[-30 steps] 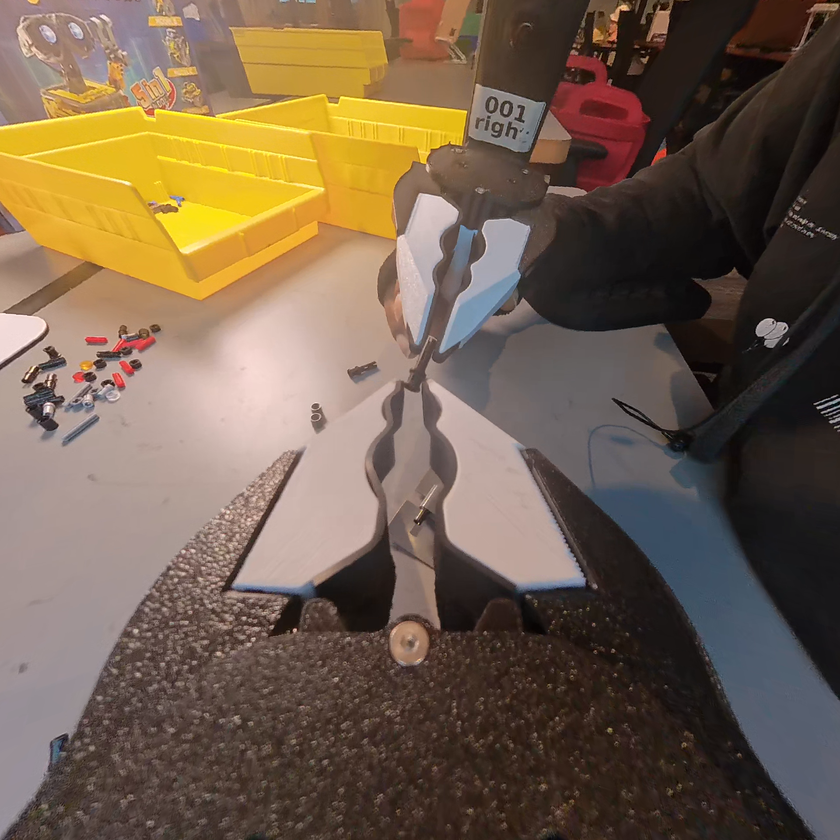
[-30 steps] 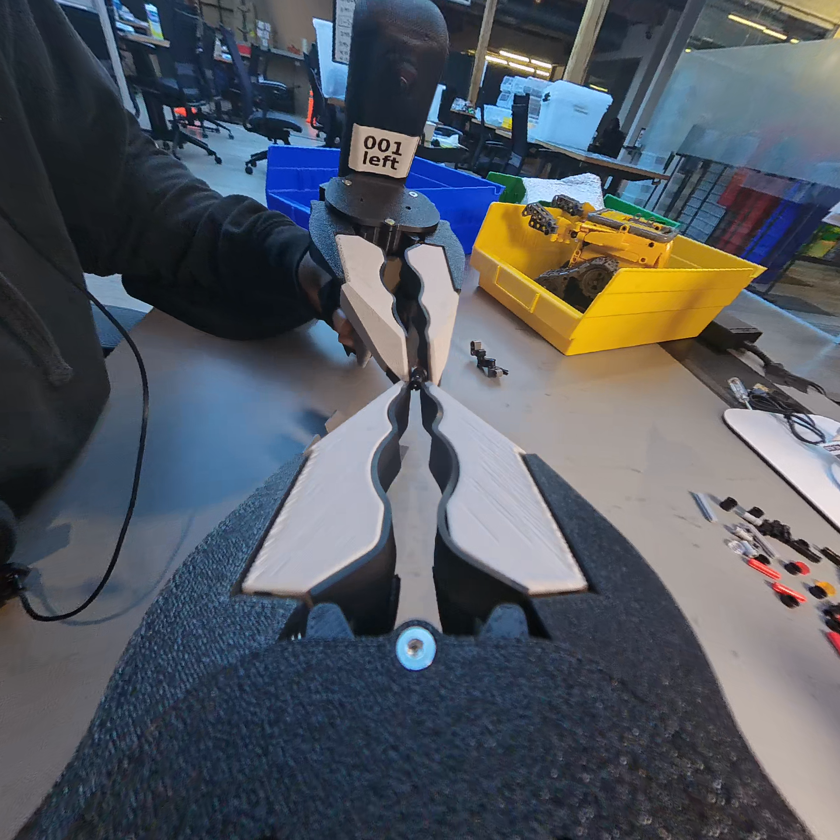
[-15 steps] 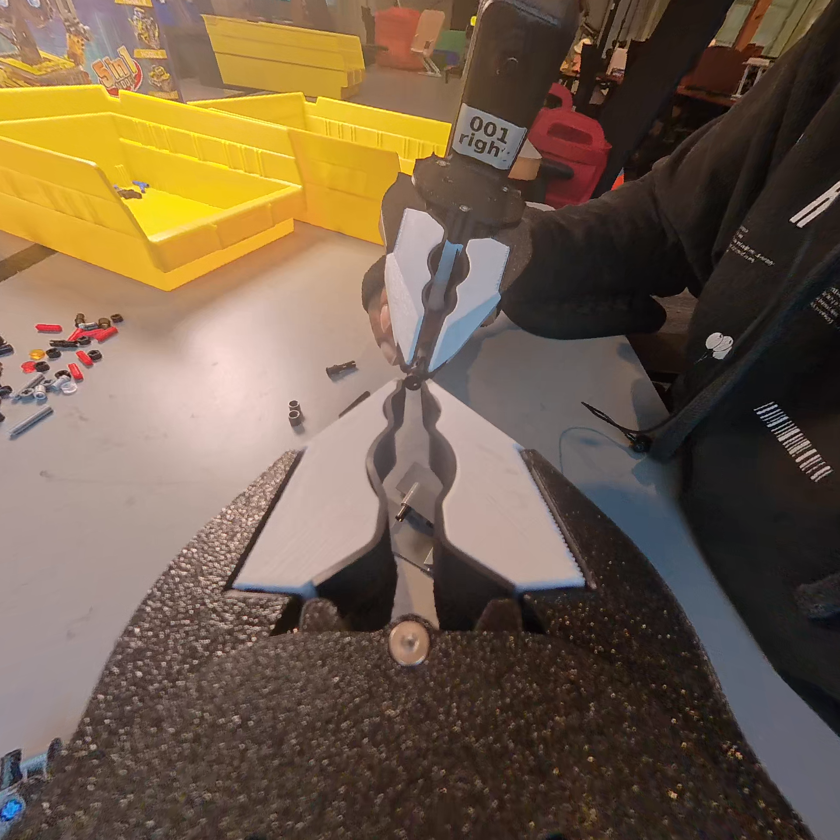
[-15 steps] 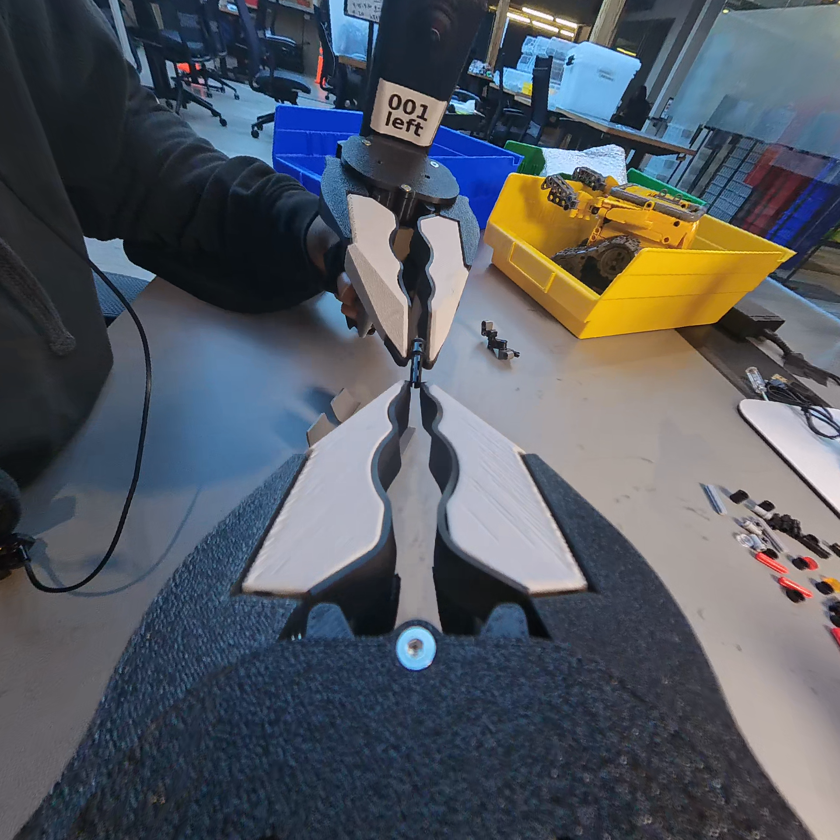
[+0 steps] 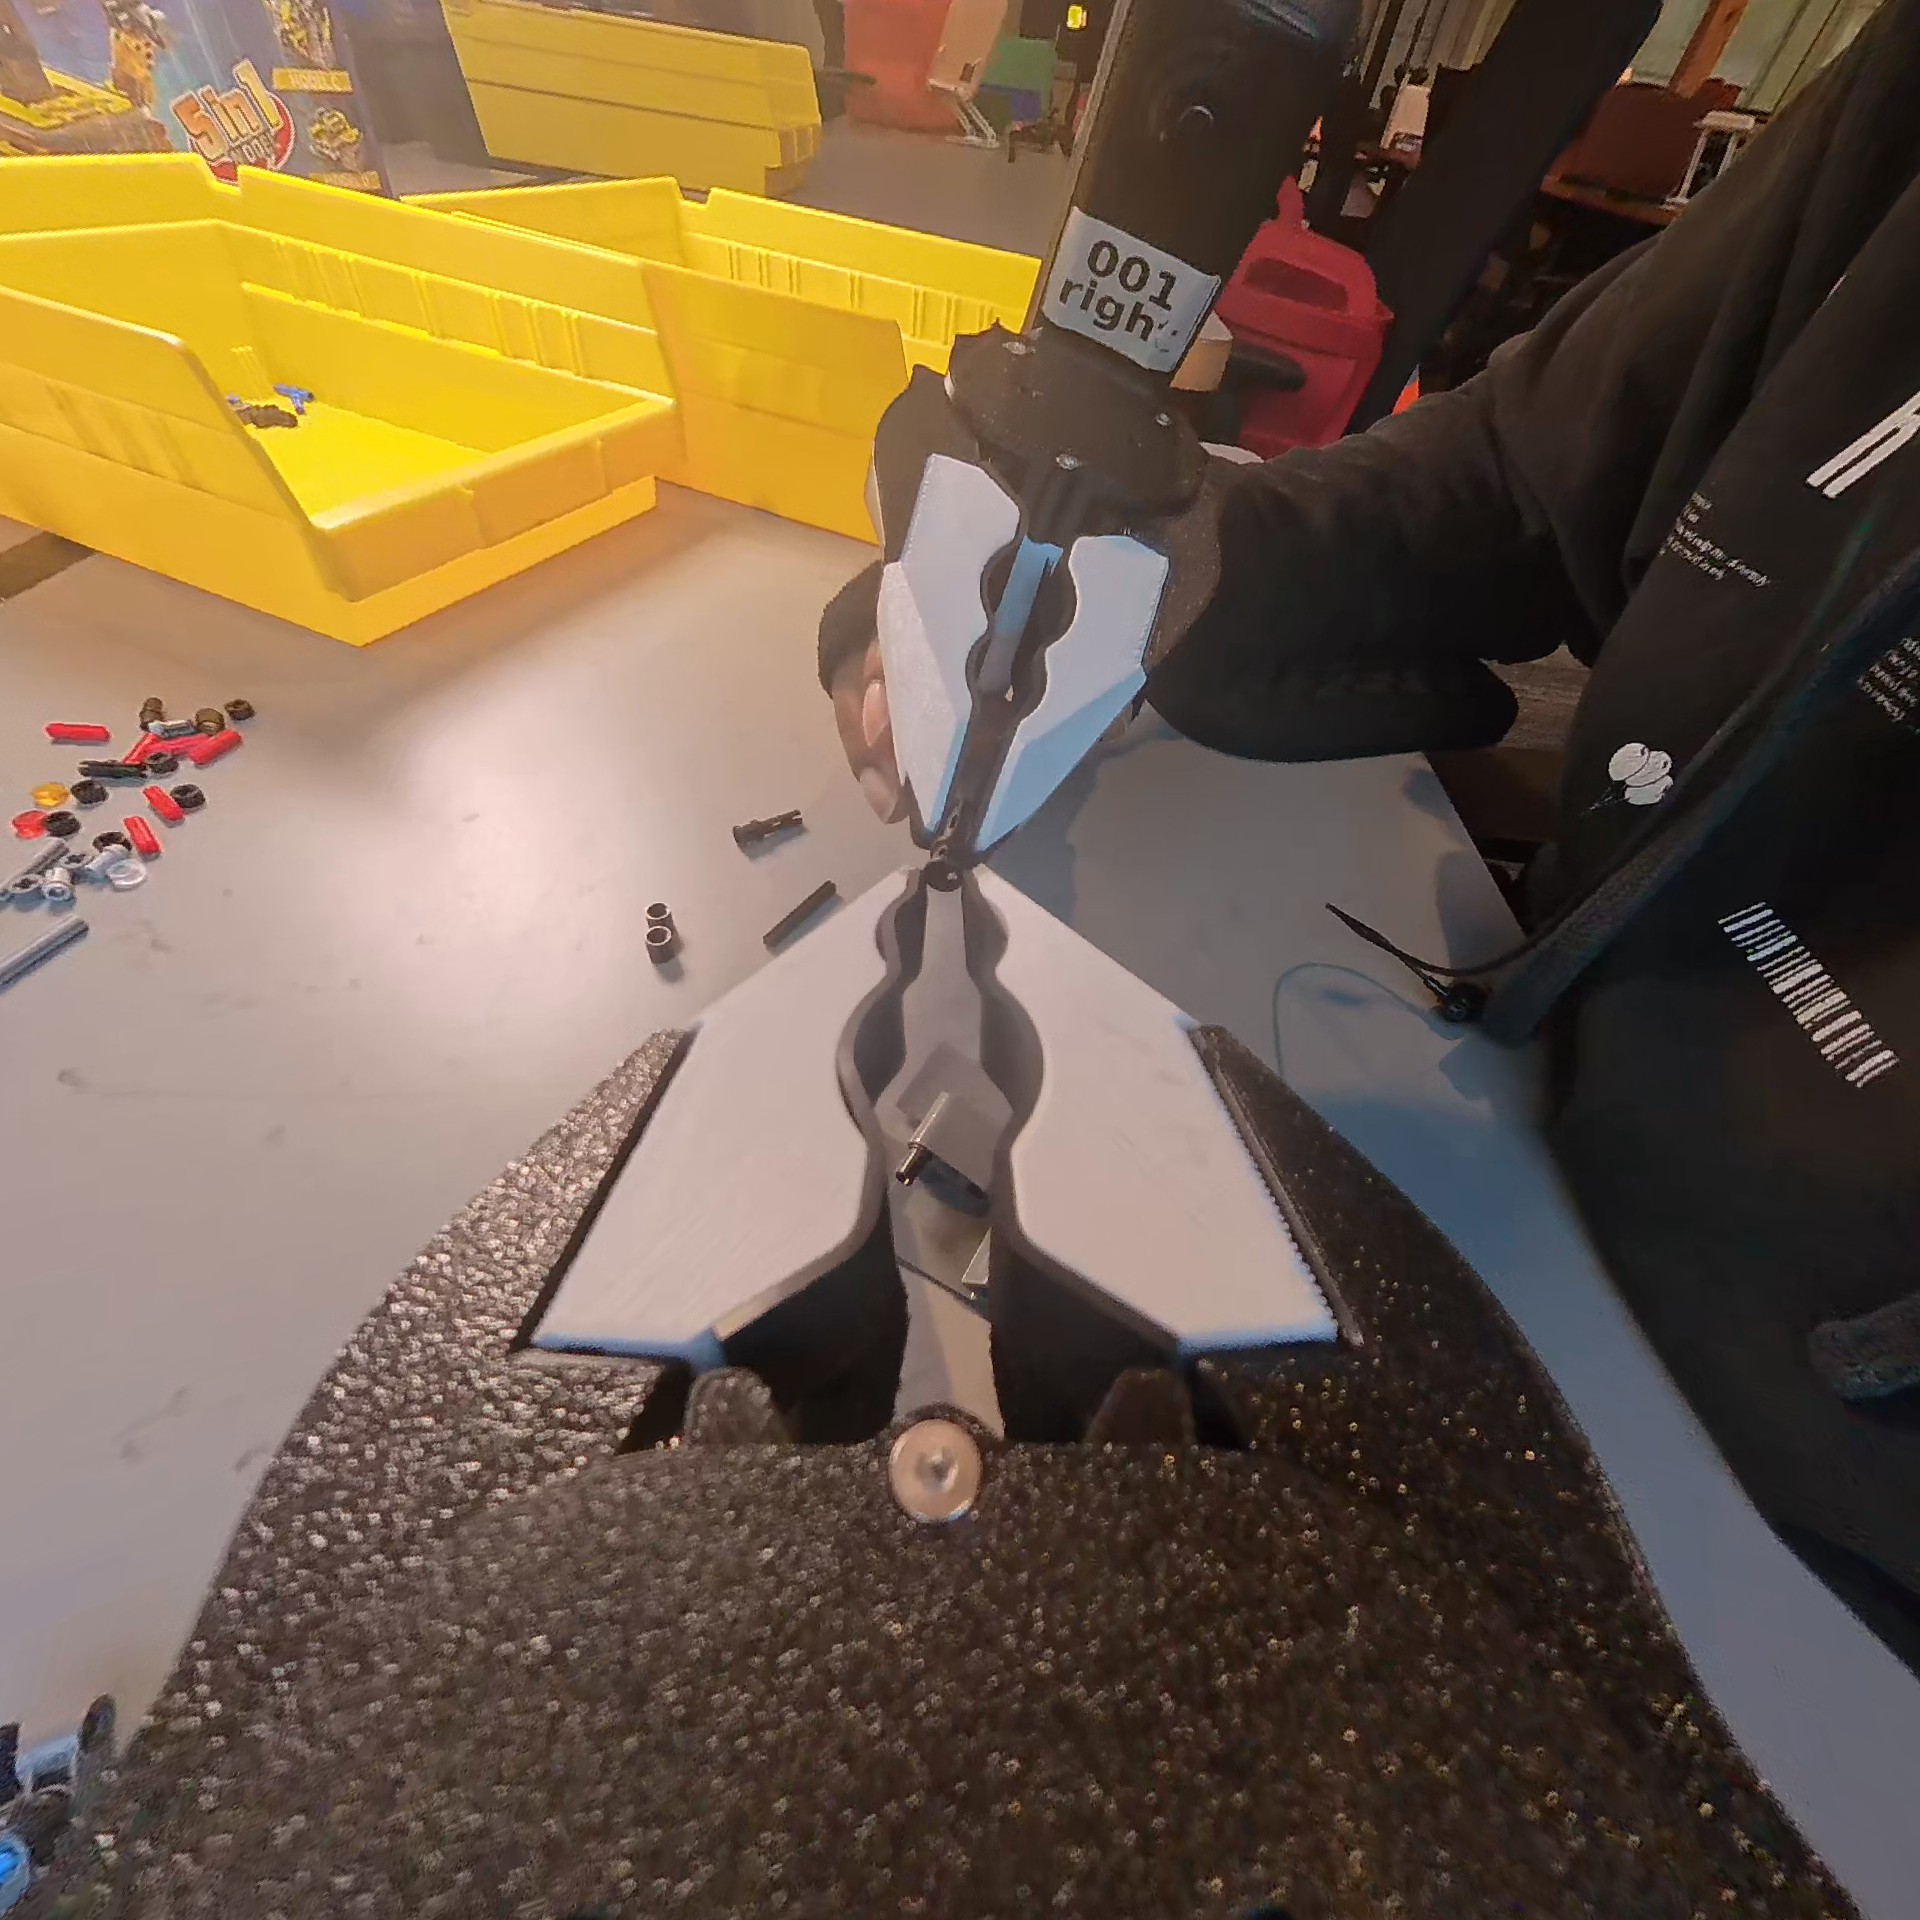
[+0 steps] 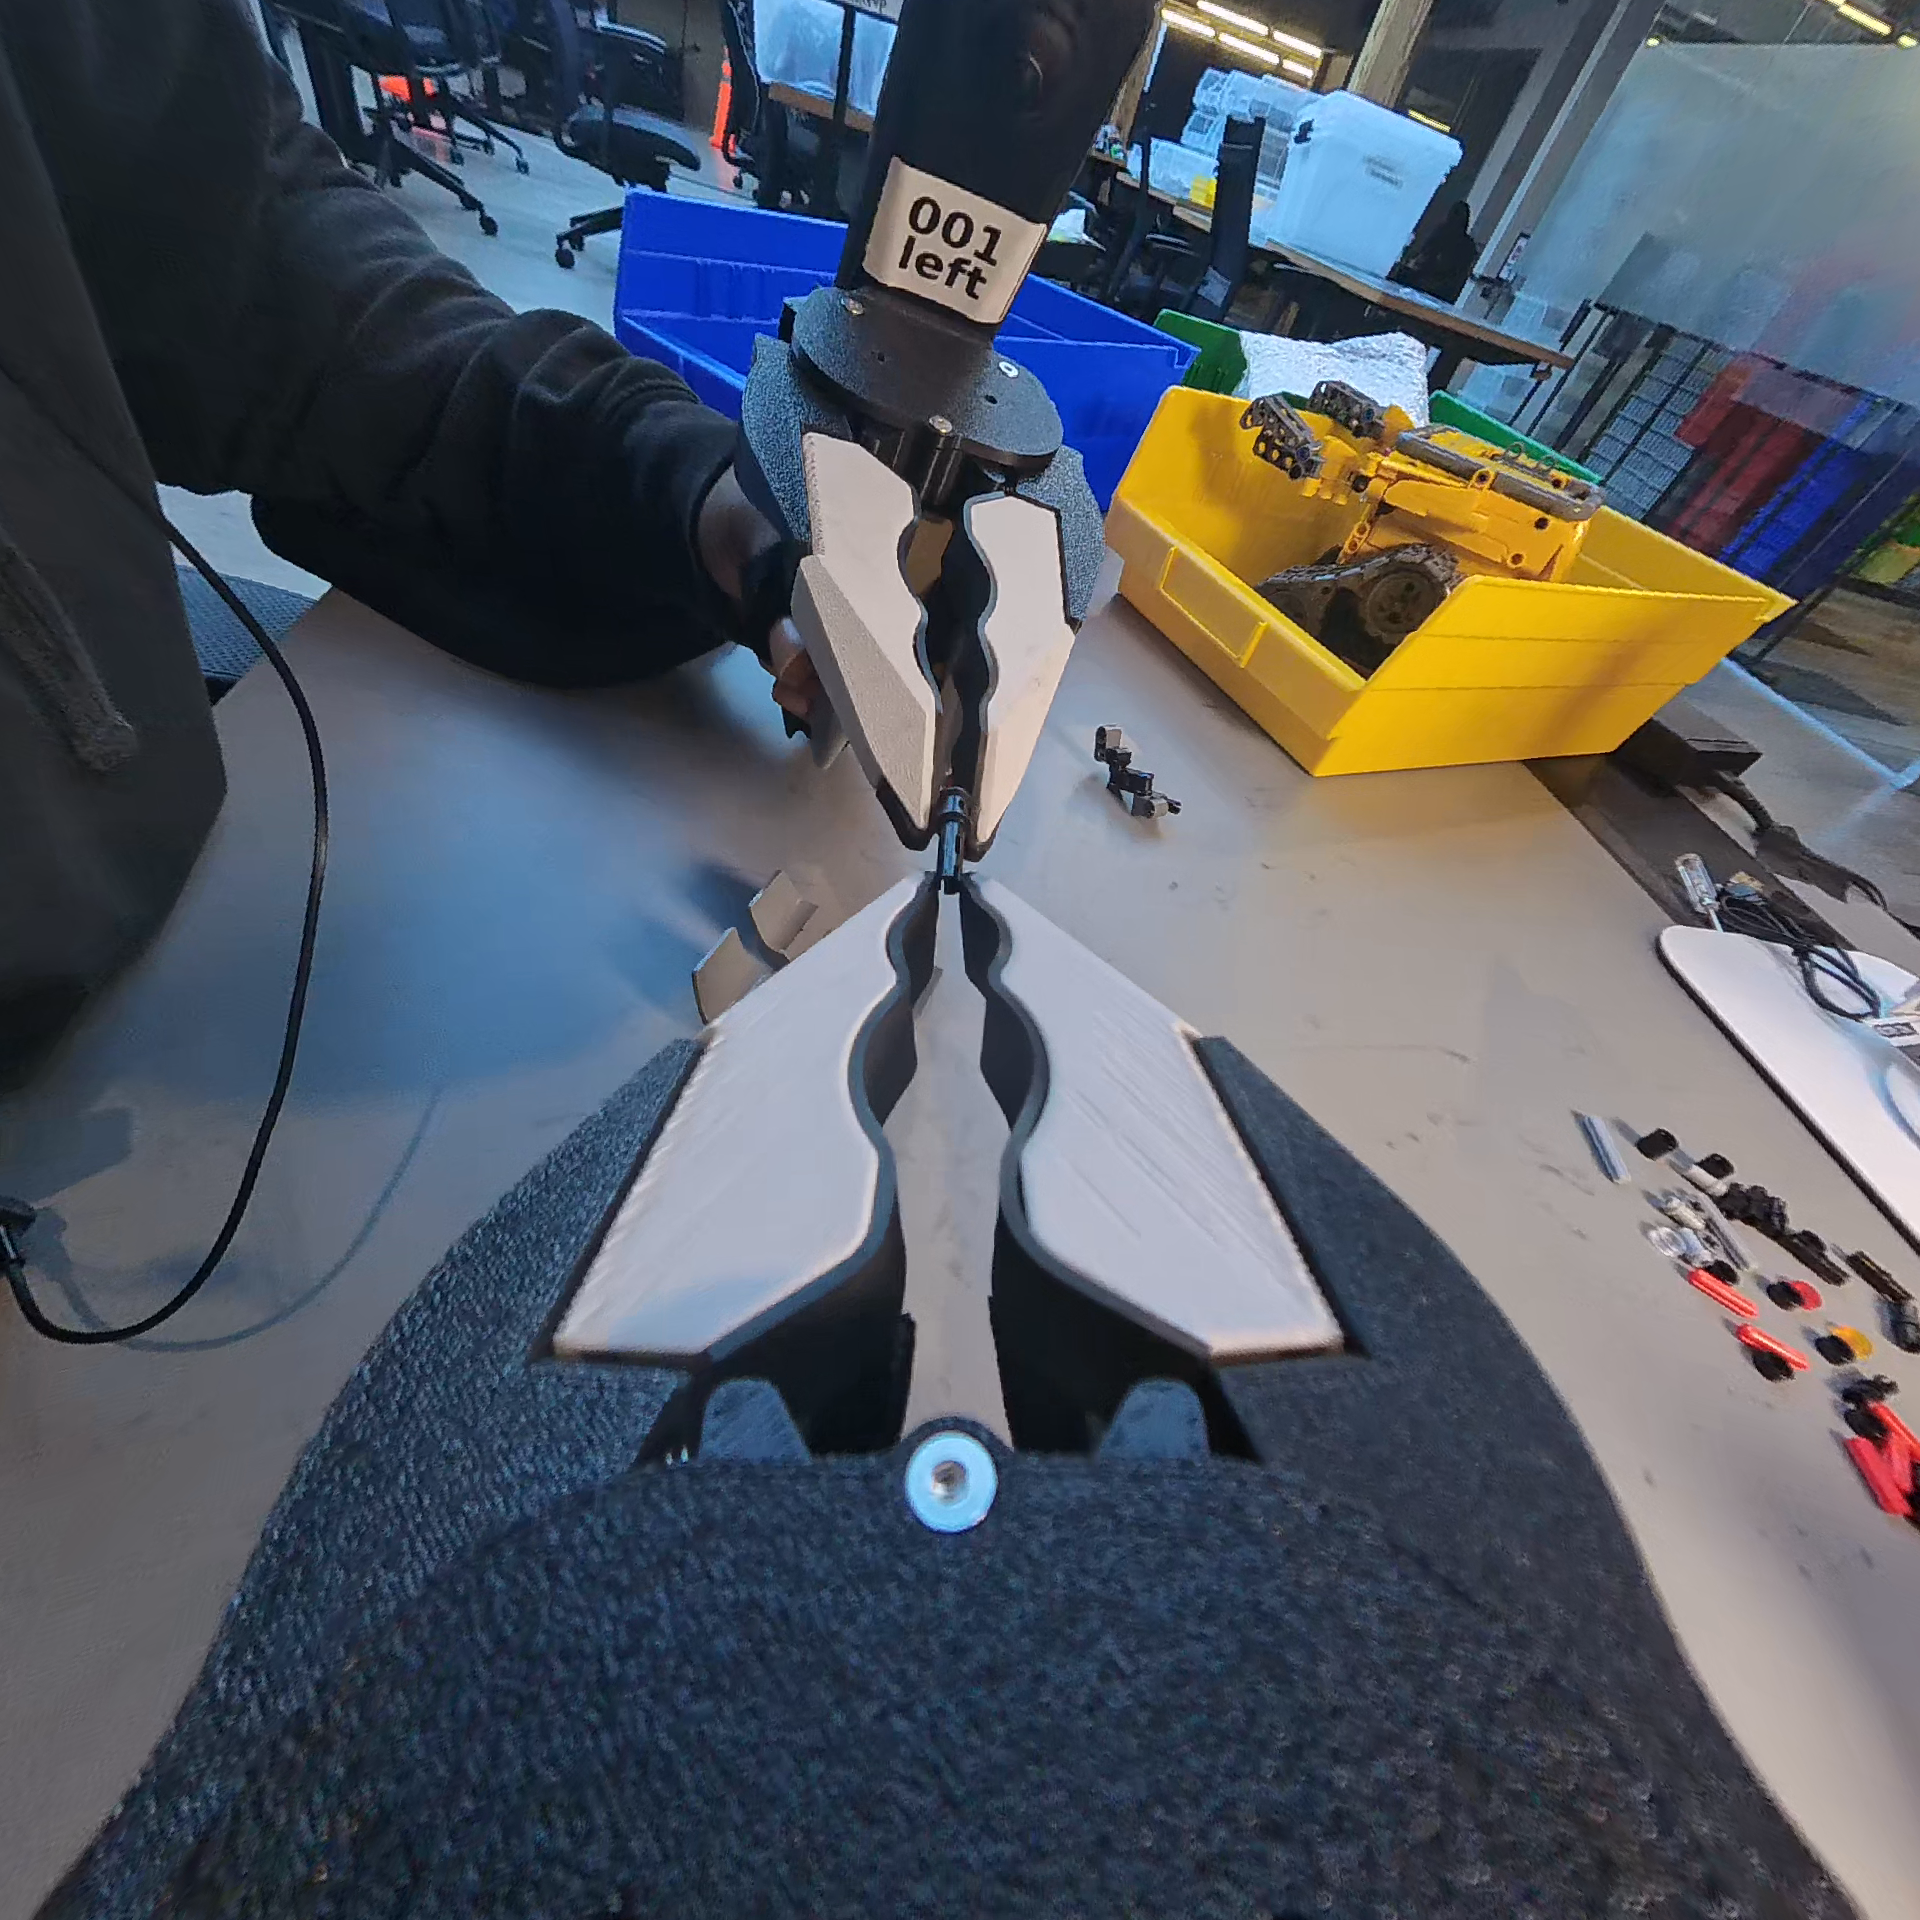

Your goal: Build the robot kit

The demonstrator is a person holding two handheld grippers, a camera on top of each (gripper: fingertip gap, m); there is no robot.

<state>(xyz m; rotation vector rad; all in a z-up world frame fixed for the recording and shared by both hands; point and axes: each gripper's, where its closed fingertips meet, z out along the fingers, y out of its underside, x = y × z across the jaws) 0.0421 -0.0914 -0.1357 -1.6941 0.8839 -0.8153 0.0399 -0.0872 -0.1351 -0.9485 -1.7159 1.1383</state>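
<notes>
The left gripper (image 5: pixel 940 883) and right gripper (image 6: pixel 943 883) are meeting tip to tip above the grey table (image 5: pixel 416 987) — both are pinching one small black pin (image 6: pixel 949 836), its long axis running straight between them.

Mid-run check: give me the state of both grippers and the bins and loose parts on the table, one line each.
left gripper: shut on small black pin, tip to tip with the other.
right gripper: shut on small black pin.
near yellow bin: upright, nearly empty.
yellow bin with tracked model: upright, model inside.
loose red and black parts: scattered on table.
black connector: lying flat, apart.
</notes>
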